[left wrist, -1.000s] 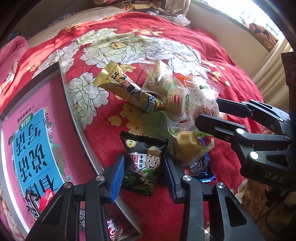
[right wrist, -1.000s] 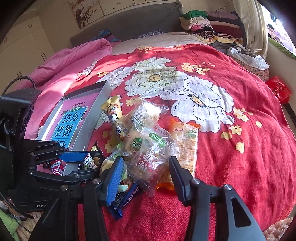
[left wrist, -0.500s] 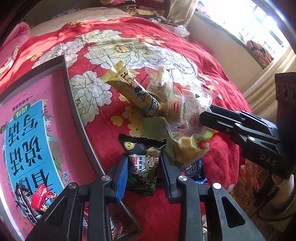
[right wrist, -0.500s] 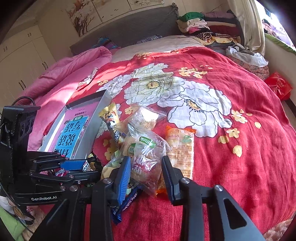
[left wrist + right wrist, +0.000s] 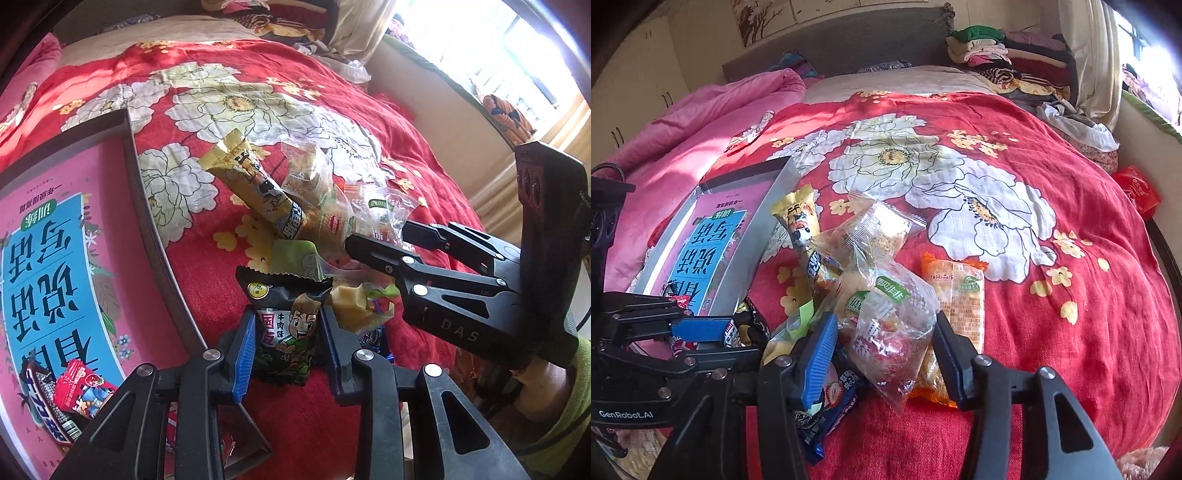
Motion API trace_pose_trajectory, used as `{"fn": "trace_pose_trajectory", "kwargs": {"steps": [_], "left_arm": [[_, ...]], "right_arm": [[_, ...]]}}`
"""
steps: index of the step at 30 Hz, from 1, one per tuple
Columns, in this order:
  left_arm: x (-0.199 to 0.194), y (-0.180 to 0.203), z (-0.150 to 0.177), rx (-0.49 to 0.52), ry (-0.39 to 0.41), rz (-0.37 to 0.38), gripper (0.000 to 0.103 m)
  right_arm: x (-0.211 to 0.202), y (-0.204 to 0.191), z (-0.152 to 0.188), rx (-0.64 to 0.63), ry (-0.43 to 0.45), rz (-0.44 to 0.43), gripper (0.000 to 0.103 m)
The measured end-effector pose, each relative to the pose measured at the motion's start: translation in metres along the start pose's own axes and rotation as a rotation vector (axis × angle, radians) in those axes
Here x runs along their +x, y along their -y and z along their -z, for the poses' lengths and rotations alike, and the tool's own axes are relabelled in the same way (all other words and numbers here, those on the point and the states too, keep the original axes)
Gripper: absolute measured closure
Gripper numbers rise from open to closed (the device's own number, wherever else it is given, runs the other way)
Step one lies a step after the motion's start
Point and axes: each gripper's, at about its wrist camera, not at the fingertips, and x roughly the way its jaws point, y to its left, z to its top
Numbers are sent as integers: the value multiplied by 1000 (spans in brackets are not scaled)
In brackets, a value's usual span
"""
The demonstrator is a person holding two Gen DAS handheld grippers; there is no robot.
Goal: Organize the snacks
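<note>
A pile of snack packets lies on the red flowered bedspread. My left gripper is shut on a black packet with a cartoon boy, lifted a little off the bed. My right gripper is shut on a clear bag of wrapped sweets; it also shows in the left wrist view. A yellow-brown stick packet, a clear pastry bag, an orange cracker packet and a blue cookie packet lie around. A grey tray with a pink lining holds a few small packets.
The tray lies at the left of the pile. A pink quilt is bunched at the far left. Folded clothes are stacked by the headboard. A red bag lies off the bed's right edge.
Both grippers have closed: the left onto the black cartoon packet, the right onto the clear sweets bag. Both have lifted slightly.
</note>
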Motion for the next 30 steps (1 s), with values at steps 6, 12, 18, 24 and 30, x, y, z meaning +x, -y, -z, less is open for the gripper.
{"fn": "trace_pose_trajectory", "kwargs": {"steps": [6, 12, 18, 24, 30], "left_arm": [[-8, -13, -3, -60, 30, 21, 70], [-19, -11, -4, -59, 63, 27, 71], [-27, -9, -3, -58, 83, 40, 72], [-39, -12, -2, -67, 109, 45, 72], [-49, -16, -2, -77, 132, 53, 72]], "right_arm": [[-8, -1, -2, -13, 17, -1, 65], [-23, 9, -4, 45, 66, -18, 65], [-35, 14, -5, 83, 110, -55, 66], [-45, 4, -6, 60, 142, -95, 66], [-51, -9, -6, 38, 153, -136, 66]]}}
